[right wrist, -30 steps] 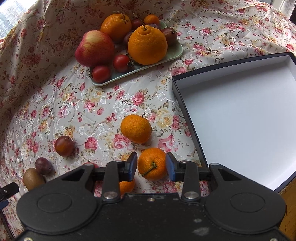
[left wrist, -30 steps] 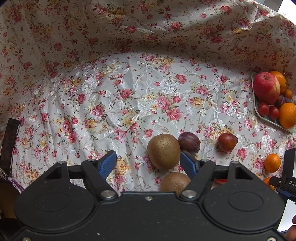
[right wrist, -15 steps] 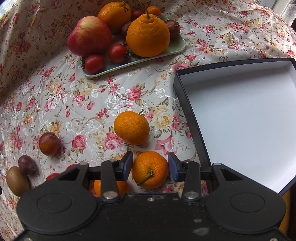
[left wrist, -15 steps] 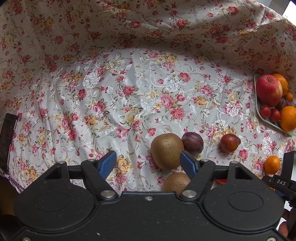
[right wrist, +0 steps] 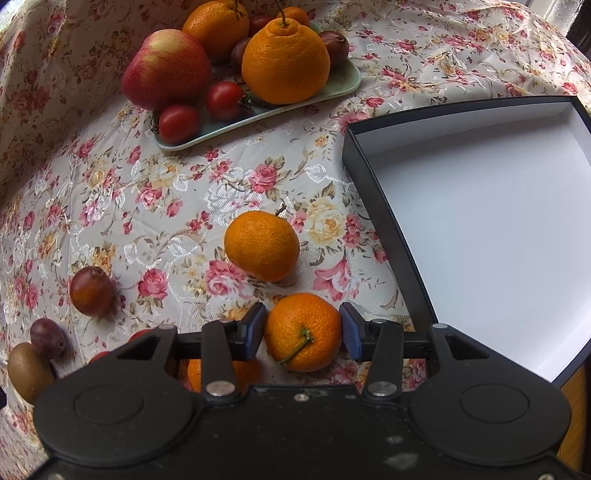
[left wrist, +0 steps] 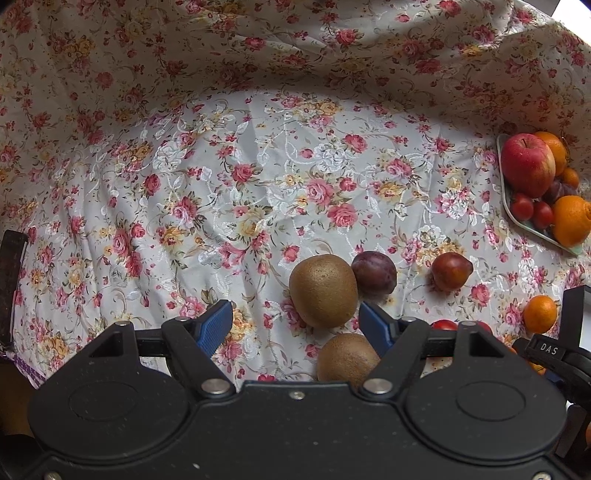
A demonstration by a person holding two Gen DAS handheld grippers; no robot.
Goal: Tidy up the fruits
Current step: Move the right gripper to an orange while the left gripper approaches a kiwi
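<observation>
Right gripper (right wrist: 303,330): blue pads sit against both flanks of a small mandarin (right wrist: 303,332), stem end facing the camera. Fingers clamped on it, as far as the view shows; the fruit fills the gap between them. Whether it rests on the cloth or is lifted clear, cannot tell.

Just beyond it, a second mandarin (right wrist: 262,245) lies on the floral tablecloth (right wrist: 110,192), close ahead of the fingertips. A third orange fruit (right wrist: 195,373) peeks out under the left finger, mostly hidden by the gripper body.

Right of the held fruit: an open dark-walled box (right wrist: 384,236) with a white floor, its near wall just beside the right finger.

Far side: a pale green tray (right wrist: 347,79) carrying a red apple (right wrist: 166,68), a large knobbed orange (right wrist: 286,61), a round orange (right wrist: 218,27), two cherry tomatoes and darker plums behind.

Left on the cloth: a reddish-brown fruit (right wrist: 91,291), a purple plum (right wrist: 48,338) and a kiwi (right wrist: 27,371) touching it.

Left gripper (left wrist: 295,323): fingers wide apart, holding nothing. A kiwi (left wrist: 323,290) lies between the tips, nearer the right pad; the plum (left wrist: 373,272) touches it behind. A second kiwi (left wrist: 347,360) sits closer in, partly covered by the gripper body.
</observation>
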